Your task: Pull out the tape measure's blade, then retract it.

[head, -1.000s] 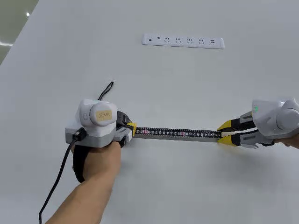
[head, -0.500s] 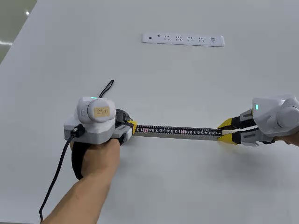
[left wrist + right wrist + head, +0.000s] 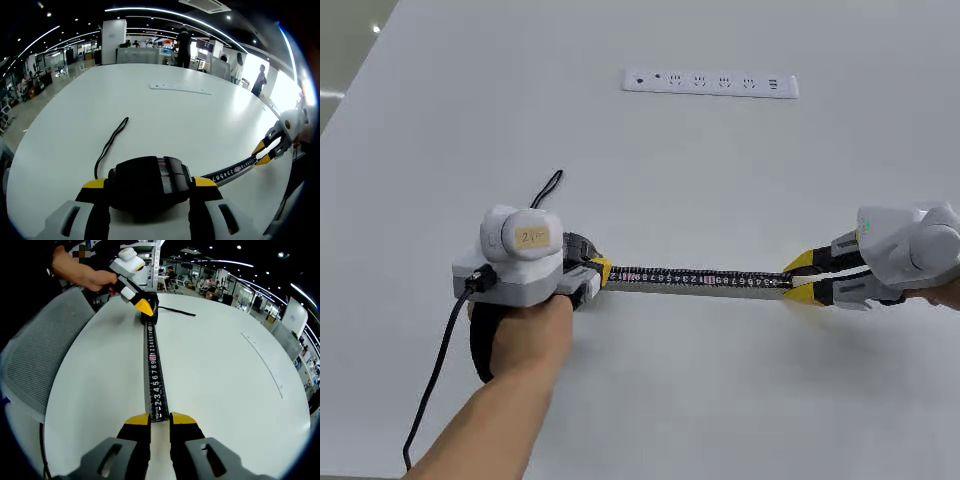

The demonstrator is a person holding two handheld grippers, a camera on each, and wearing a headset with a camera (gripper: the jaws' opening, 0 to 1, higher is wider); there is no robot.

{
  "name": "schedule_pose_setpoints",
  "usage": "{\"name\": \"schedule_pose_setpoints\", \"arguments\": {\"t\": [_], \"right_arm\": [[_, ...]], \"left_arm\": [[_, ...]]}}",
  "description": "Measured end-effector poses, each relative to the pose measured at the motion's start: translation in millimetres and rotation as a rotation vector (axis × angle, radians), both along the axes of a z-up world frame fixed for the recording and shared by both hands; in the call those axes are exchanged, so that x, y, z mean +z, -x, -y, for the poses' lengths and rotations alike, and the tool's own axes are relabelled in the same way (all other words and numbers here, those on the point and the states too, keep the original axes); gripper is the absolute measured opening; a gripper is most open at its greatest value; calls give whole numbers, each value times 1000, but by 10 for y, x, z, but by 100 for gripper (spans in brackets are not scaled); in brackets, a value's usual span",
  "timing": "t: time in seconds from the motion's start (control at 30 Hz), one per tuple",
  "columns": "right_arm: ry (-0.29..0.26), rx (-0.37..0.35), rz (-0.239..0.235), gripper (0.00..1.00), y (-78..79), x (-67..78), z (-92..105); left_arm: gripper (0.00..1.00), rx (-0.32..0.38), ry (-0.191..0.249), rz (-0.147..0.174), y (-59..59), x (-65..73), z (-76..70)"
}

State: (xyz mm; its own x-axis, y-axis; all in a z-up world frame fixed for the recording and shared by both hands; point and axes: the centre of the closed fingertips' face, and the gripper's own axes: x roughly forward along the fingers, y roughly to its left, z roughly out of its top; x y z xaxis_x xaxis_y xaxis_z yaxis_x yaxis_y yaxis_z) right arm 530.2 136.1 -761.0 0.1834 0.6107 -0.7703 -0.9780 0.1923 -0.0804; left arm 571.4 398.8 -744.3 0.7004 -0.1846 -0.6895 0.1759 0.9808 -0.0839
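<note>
Left claw (image 3: pixel 150 186): clamped across the black tape measure case (image 3: pixel 142 172), one yellow tip on each flank. The case sits low on the desk (image 3: pixel 720 180), in front of the person's left hand (image 3: pixel 520 335).

Right claw (image 3: pixel 159 419): jaws drawn close together and pinching the free end of the blade (image 3: pixel 154 370). In the right gripper view the low numbers sit right at the yellow tips. We cannot make out the end hook itself.

Blade: drawn out in a straight line from the case to the right claw, flat or nearly flat over the desk, printed face up. No kink or sag that we can see. The two claws are well apart, with only the blade between them.

Further out: the case's thin black strap (image 3: pixel 548 190) trails away on the desk behind the left claw. A white power strip (image 3: pixel 710 84) lies far across the desk, clear of the work.

Our read: the pull-out is at or near its end, and the retract has not begun. The next move calls for the right claw to walk back toward the case along the blade's line, grip kept on, so the spring winds the blade in under control. The left claw should hold the case firm. We cannot tell whether a lock is engaged. Letting go early risks the blade whipping back.
</note>
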Motion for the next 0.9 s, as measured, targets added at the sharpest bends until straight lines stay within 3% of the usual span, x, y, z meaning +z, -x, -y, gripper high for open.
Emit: {"name": "schedule_pose_setpoints", "arguments": {"t": [0.9], "right_arm": [[-18,9,-7,13,-7,-10,-184]], "left_arm": [[61,-10,15,-8,14,17,5]]}}
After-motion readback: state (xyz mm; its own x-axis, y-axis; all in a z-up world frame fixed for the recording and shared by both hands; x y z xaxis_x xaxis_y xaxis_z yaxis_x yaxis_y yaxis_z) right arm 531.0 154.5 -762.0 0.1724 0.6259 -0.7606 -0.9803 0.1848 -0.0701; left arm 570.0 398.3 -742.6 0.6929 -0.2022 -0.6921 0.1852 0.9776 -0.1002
